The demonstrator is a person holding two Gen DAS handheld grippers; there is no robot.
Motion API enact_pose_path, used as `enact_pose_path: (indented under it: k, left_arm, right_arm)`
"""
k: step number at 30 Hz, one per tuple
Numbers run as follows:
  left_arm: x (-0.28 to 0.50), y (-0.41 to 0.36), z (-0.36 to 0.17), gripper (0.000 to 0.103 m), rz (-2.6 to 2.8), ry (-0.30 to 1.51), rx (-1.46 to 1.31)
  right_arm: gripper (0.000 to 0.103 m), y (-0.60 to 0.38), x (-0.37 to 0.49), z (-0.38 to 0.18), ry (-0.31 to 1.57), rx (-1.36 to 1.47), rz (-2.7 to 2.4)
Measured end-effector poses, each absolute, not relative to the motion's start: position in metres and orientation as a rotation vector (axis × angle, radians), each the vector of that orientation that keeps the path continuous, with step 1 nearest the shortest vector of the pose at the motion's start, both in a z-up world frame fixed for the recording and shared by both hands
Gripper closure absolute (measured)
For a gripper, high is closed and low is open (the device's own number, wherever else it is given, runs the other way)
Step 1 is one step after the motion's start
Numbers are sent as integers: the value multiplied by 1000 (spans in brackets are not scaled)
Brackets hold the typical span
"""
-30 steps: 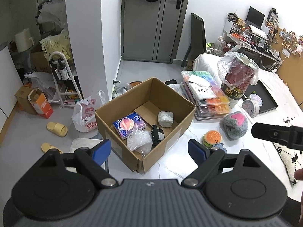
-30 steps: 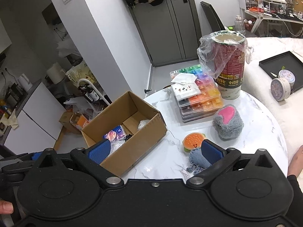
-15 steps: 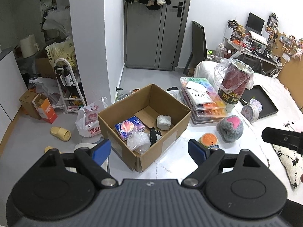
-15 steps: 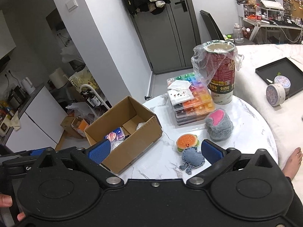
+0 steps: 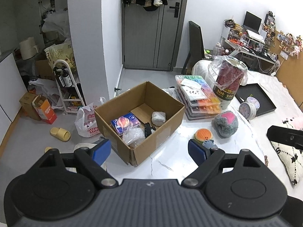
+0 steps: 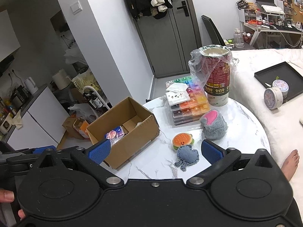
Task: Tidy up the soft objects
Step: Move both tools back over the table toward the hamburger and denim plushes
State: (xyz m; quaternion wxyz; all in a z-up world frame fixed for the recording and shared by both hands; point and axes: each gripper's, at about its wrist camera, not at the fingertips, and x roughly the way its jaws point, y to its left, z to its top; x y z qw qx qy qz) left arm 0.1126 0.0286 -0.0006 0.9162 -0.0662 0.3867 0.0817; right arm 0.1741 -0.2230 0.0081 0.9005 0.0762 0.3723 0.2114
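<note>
Cluttered room, grey door behind, white marble tabletop [image 6: 244,117] up front. On it: open cardboard box [image 5: 140,113] to the left, already holding a blue tissue pack [image 5: 125,122], a grey lump and crinkled plastic; stacked bead organizers [image 6: 189,106] and a plastic-wrapped tnt canister [image 6: 217,79] at the back.

Three soft toys outside the box, near the tabletop's front edge: burger plush [image 6: 182,140], orange top with a small stitched smile; blue crocheted plush [image 6: 187,155], flat and frilly-edged, touching the burger's lower side; grey fuzzy plush [image 6: 214,126] with a pink patch, rounded and slumped, just beside the organizers.

Right gripper [image 6: 154,150] spread wide, empty, hovering above the front edge. Left gripper [image 5: 149,150] likewise agape and empty, aimed between box and toys.

Likely step: reaching for a first toy. Best taken with the right gripper on the blue crocheted plush, nearest its right finger. Worth lowering squarely over the body, not the dangling fringe, and pinching across the narrow width. Risk of dragging the burger along, since touching. Soft fill likely to squash, so a deep, firm bite before lifting toward the box.
</note>
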Motion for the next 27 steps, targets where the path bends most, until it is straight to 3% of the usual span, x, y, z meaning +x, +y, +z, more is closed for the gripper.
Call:
enact_pose_path:
  k: [27]
  left_arm:
    - [145, -27, -32, 16, 81, 840, -71]
  right_arm:
    - [0, -276, 189, -35, 820, 179, 379]
